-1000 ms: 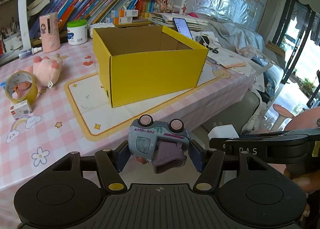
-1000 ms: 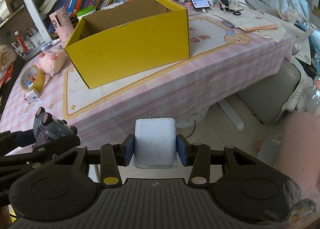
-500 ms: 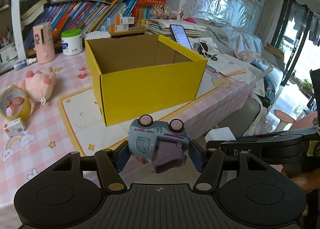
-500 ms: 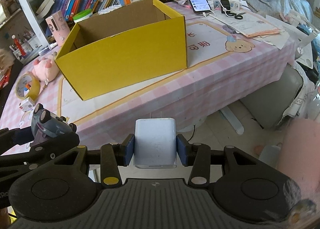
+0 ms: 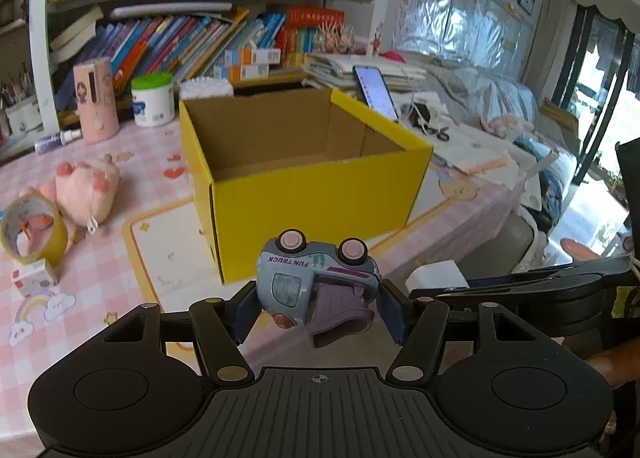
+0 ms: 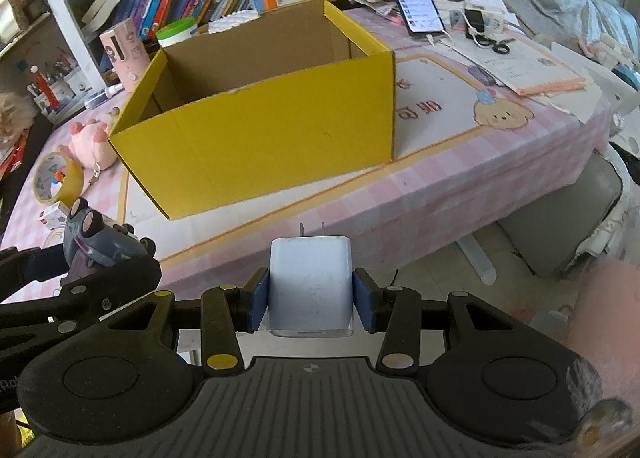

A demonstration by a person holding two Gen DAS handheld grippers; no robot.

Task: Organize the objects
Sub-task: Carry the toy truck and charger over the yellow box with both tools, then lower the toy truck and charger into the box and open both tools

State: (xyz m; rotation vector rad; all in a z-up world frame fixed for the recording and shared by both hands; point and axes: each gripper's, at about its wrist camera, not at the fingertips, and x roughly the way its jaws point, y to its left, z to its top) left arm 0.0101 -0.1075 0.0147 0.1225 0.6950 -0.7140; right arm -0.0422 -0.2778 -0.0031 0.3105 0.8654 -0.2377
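Both hands are loaded and both are facing the yellow box (image 5: pixel 316 194), which is sitting open-topped on the pink checked table (image 5: pixel 92 298). The left gripper (image 5: pixel 318 304) is clamping a grey-blue toy truck (image 5: pixel 316 278), flipped wheels-up, its length running across the jaws from pad to pad. The right gripper (image 6: pixel 310 294) is squeezing a white charger (image 6: pixel 310 286) by its flat sides, prongs pointing away from the hand and straight toward the box.

Here is what matters: the box is lying ahead of both sets of jaws and higher in the view, its near wall standing between the cargo and the opening. From the left wrist view the brown inside floor is showing, so that hand is looking over the rim already. From the right wrist view the charger is hanging off the table's near edge, over the floor, short of the box.

The two grippers are riding side by side, close together, the left looking slightly nearer the opening. Each load is going to need carrying forward over that near wall before any release, I reckon.
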